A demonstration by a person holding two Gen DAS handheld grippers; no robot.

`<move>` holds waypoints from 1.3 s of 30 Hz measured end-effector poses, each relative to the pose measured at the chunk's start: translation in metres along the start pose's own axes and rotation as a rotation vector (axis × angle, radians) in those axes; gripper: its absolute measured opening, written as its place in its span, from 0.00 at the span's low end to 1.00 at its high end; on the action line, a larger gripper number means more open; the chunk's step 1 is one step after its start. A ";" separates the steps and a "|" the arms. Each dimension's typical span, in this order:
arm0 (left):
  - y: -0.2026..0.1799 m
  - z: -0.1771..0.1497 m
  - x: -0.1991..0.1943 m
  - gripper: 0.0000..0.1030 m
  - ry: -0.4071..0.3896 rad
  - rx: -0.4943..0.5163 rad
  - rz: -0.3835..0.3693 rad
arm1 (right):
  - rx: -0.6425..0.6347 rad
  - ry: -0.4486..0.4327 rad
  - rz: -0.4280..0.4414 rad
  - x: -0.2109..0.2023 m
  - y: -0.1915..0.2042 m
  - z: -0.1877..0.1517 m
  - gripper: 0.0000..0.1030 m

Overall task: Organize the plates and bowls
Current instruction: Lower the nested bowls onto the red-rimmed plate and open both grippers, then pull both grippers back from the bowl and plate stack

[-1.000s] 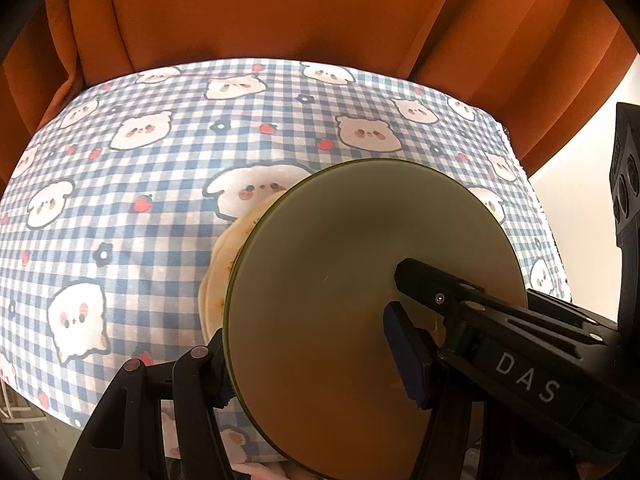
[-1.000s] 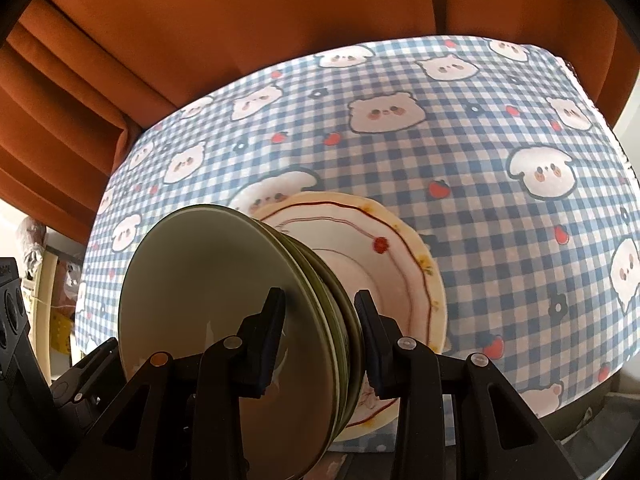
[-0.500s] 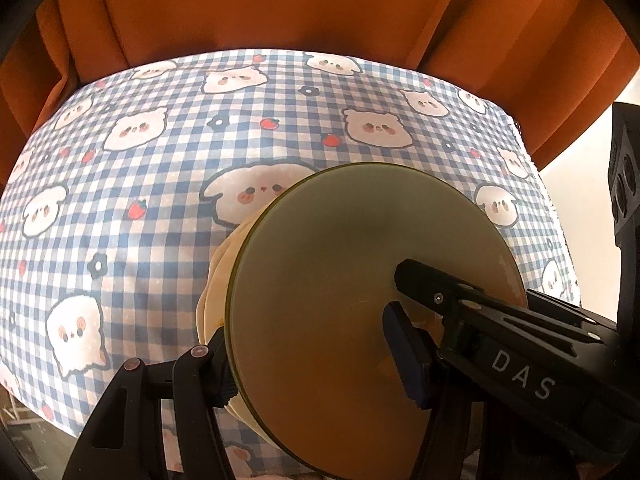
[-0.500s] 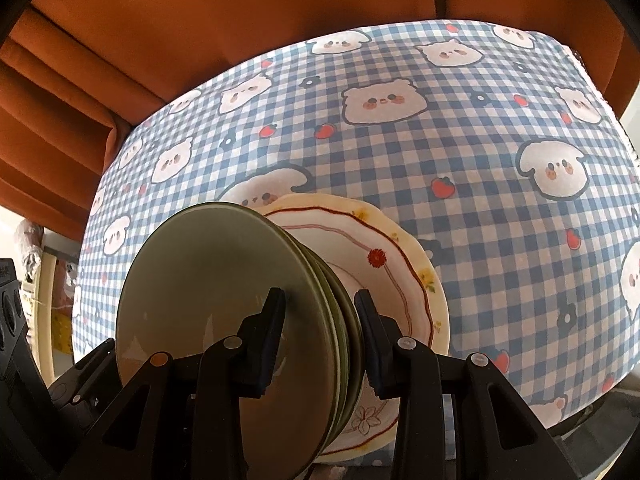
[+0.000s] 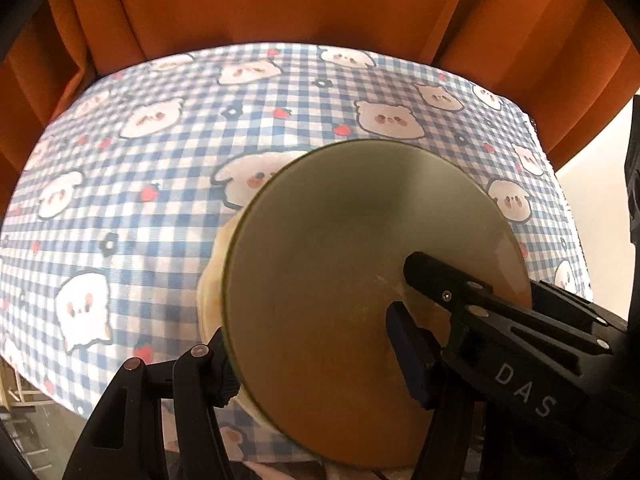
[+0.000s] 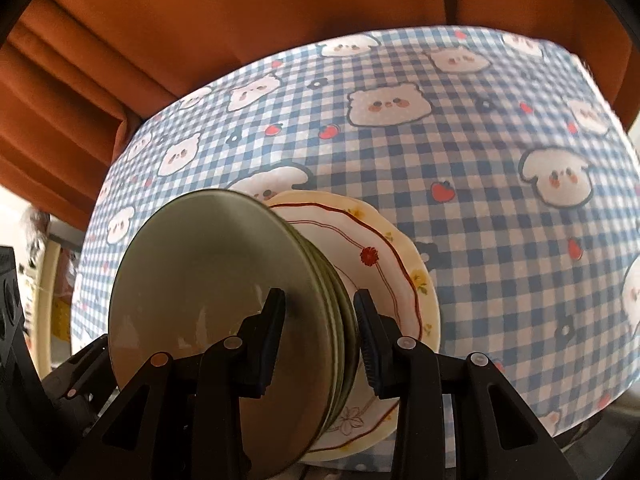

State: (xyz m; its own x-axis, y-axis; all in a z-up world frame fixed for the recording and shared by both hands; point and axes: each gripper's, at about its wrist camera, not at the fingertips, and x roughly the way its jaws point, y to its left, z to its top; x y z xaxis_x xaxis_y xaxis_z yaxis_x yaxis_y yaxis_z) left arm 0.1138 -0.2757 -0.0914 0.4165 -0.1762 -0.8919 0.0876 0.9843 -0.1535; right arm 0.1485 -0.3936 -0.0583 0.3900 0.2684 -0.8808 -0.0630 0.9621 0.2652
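Left gripper (image 5: 312, 354): jaws just opened a bit wider vs a sec ago, round olive-green plate stack (image 5: 360, 280) plus cream scalloped ceramic plate w/ red rim line (image 5: 208, 292) btwn them, right pad apart from green face. Right gripper (image 6: 320, 324): clamped on green stack, unchanged. Held tilted on edge above blue-white checked bear-print tablecloth (image 5: 140, 184). Slightly higher in view than before.

Cream plate (image 5: 210, 280) mostly hidden

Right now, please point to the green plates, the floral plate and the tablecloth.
green plates (image 6: 192, 292): right wrist view, face of nearest plate.
floral plate (image 6: 384, 256): right wrist view, painted rim.
tablecloth (image 6: 500, 240): right wrist view, bare checked fabric.
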 end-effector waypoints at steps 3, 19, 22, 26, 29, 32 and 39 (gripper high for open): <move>-0.002 -0.005 -0.015 0.75 -0.066 0.016 0.040 | -0.039 -0.045 -0.009 -0.009 0.005 -0.002 0.41; 0.068 -0.028 -0.073 0.89 -0.296 0.012 0.043 | -0.005 -0.355 -0.192 -0.072 0.049 -0.040 0.75; 0.091 -0.036 -0.084 0.90 -0.328 0.022 0.046 | 0.006 -0.392 -0.224 -0.080 0.065 -0.052 0.77; 0.124 -0.053 -0.096 0.92 -0.389 0.027 0.067 | 0.018 -0.425 -0.233 -0.079 0.091 -0.073 0.78; 0.153 -0.066 -0.103 0.93 -0.423 0.028 0.071 | 0.003 -0.452 -0.236 -0.074 0.117 -0.093 0.78; 0.175 -0.076 -0.107 0.95 -0.449 0.042 0.095 | -0.019 -0.469 -0.222 -0.066 0.138 -0.108 0.79; 0.210 -0.095 -0.105 0.95 -0.453 0.032 0.106 | -0.068 -0.502 -0.190 -0.045 0.176 -0.133 0.79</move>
State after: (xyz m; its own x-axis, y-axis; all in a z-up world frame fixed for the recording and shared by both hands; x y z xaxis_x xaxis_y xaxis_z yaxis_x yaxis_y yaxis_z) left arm 0.0023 -0.0490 -0.0702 0.7772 -0.0702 -0.6253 0.0480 0.9975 -0.0524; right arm -0.0021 -0.2298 -0.0244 0.7904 0.0495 -0.6105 -0.0013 0.9969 0.0791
